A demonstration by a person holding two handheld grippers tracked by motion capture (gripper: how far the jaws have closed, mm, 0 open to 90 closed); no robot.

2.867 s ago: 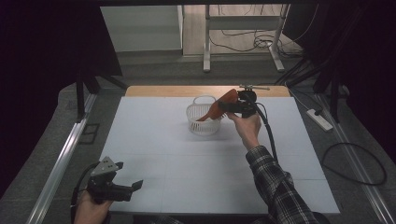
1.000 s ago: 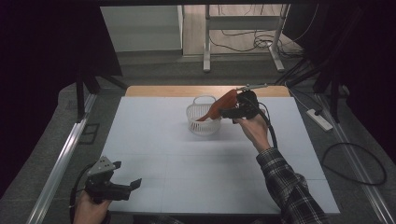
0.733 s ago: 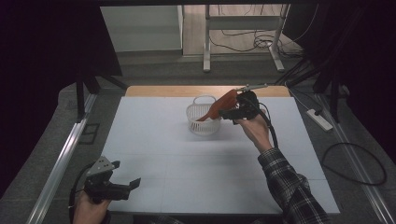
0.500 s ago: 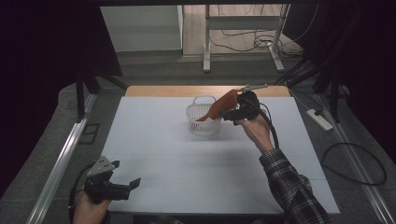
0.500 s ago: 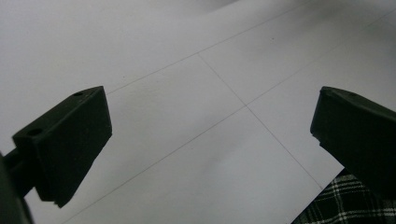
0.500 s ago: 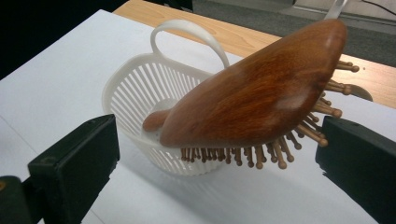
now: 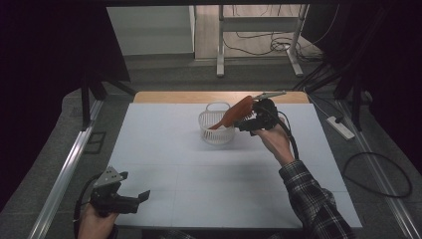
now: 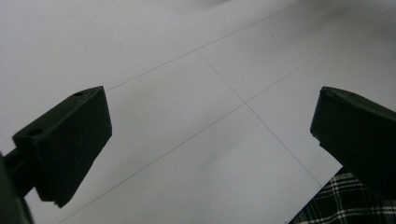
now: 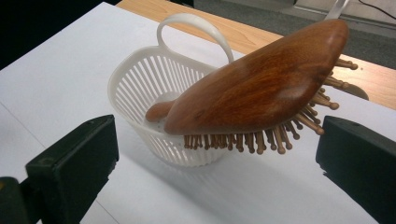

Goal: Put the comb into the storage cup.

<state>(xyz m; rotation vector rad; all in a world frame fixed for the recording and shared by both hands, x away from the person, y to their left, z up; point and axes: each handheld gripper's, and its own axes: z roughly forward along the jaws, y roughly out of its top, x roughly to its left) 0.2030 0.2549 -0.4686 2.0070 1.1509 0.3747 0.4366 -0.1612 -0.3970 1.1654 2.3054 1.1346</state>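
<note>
Right gripper view: with jaws apart, the rigid, smooth wooden hairbrush (image 9: 261, 79) propped in the light basket (image 9: 140, 88) is judged best gripped across its body, the left gripper (image 7: 132, 199) likewise being open.

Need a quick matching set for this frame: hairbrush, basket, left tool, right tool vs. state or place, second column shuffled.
Things:
1. hairbrush
2. basket
3. left tool
4. right tool

States or places:
A. white, slatted, loop handle
B. open, at the table's near left corner
C. wooden, handle end inside the basket, head propped over its rim
D. open, beside the brush head

Pairs: 1-C, 2-A, 3-B, 4-D
</note>
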